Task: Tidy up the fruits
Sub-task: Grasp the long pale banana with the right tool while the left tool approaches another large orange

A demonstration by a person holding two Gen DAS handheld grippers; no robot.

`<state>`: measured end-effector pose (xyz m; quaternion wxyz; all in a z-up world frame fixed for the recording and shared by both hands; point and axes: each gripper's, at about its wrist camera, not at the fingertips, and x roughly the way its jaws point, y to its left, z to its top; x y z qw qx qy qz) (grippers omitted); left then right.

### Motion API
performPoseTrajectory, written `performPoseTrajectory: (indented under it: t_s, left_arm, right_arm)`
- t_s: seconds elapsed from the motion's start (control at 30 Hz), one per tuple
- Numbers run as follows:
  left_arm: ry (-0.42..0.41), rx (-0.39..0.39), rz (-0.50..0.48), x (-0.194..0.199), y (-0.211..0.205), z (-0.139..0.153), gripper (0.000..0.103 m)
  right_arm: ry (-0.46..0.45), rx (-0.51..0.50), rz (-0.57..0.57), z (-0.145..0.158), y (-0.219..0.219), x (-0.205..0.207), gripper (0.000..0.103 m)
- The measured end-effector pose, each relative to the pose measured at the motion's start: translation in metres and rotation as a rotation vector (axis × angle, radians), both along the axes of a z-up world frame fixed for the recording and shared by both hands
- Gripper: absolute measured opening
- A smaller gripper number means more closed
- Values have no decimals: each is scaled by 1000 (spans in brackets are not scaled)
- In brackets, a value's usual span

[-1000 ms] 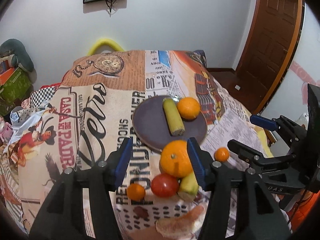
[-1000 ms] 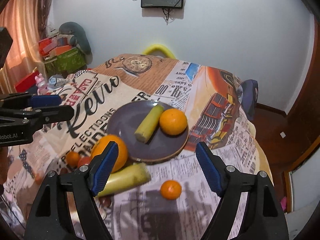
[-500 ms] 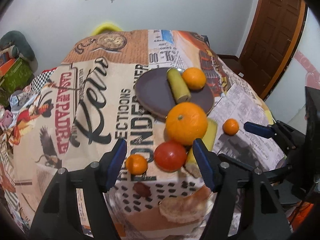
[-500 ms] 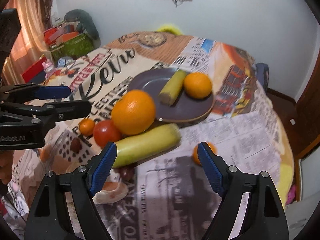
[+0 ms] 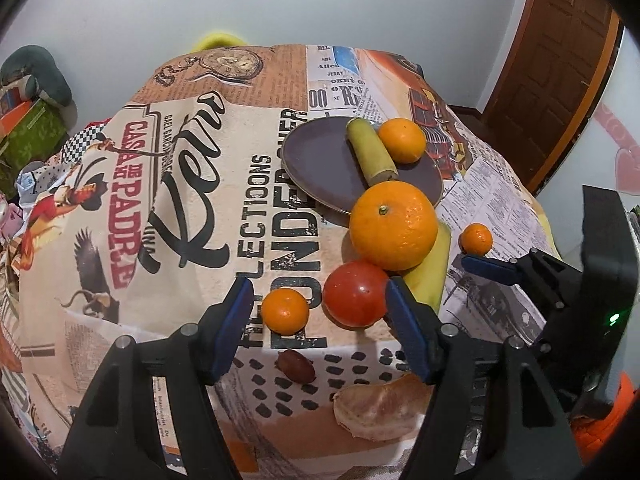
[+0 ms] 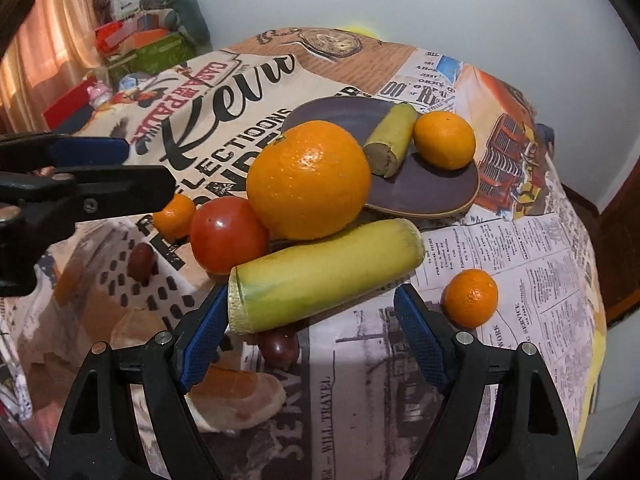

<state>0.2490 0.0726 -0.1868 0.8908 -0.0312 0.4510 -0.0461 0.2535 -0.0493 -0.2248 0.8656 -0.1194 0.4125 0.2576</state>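
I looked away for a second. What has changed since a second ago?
Both grippers have dropped and closed in on the loose fruit. The left gripper now frames the tomato and a small mandarin; the right gripper frames the near banana. Both jaws are open and hold nothing. The plate, its banana piece and orange, and the big orange stayed put.
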Motion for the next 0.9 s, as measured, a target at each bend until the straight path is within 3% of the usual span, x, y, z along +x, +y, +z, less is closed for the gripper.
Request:
performPoseTrajectory:
  t_s: [0.27,0.57,0.9]
  left_arm:
    - [11,-24,-31,12,-17,-4,68]
    - [63,-58,-92,26,-48,-19,68]
    - [24,42,-134,48,-81,-24,76]
  right_arm:
    - [-14,49,-60,10,-43,-4,78]
    - [20,45,-148,0,-93,3,75]
    - [12,54,-165,3,-106,1,70]
